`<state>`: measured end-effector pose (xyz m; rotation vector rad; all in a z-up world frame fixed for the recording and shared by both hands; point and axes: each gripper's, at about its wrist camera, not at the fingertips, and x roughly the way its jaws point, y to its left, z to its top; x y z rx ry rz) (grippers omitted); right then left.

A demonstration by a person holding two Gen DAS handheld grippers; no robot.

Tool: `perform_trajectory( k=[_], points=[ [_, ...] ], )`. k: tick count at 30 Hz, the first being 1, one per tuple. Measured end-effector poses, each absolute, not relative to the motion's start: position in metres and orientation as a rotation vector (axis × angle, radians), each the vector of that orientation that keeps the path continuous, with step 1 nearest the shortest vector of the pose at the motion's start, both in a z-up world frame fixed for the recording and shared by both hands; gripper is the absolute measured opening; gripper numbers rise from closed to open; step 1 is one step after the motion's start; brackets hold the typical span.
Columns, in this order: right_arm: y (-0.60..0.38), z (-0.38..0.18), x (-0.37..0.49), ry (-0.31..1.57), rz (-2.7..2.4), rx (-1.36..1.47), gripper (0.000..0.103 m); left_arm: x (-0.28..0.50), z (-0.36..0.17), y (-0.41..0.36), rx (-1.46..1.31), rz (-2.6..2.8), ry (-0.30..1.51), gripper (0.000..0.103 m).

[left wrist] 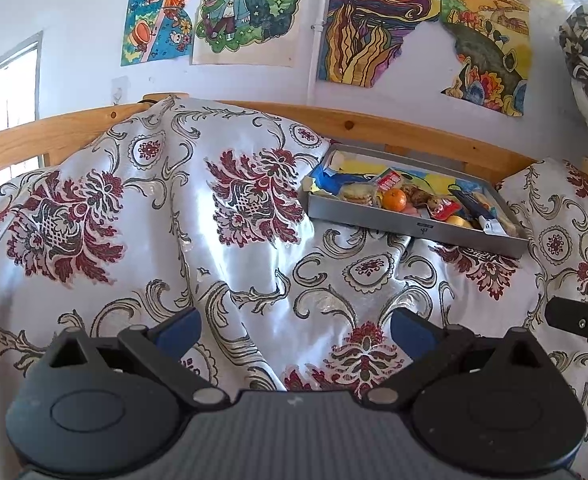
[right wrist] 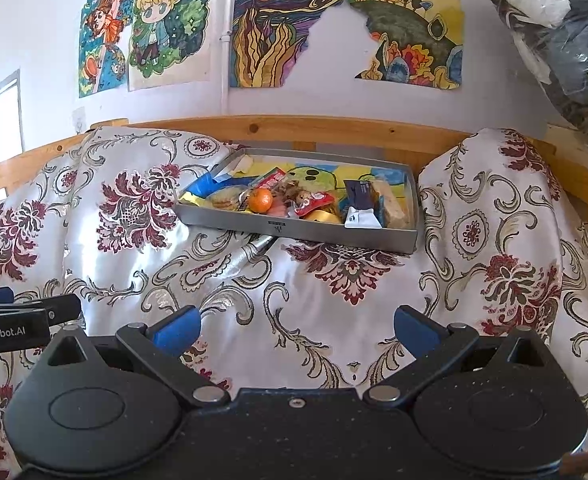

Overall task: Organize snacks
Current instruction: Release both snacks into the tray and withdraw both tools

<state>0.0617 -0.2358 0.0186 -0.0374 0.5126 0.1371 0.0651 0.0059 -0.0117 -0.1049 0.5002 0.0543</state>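
Black left gripper, blue pads, silver pivot screws

The bedspread is glossy white satin, patterned with dark red floral medallions and olive-grey scrolls. Far on it, the tray is plain grey metal, lined with a sheet of yellow, blue and green. In the tray lie an orange mandarin, a red wrapper with white print, a dark navy packet and a pale beige cake slice; a gold-coloured piece near the front wall may be foil. The bed rail is honey-coloured pine. The wall drawings show swirling orange, purple and yellow. Both tongs are black with blue pads.
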Motion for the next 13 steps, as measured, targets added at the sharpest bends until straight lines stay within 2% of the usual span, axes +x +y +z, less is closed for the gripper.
perform_trajectory(
  k=[13],
  points=[
    [-0.2345, 0.018, 0.0623, 0.52, 0.142, -0.048, 0.102, 0.0651, -0.0115, 0.006, -0.104, 0.049, 0.499, 0.103]
  ],
)
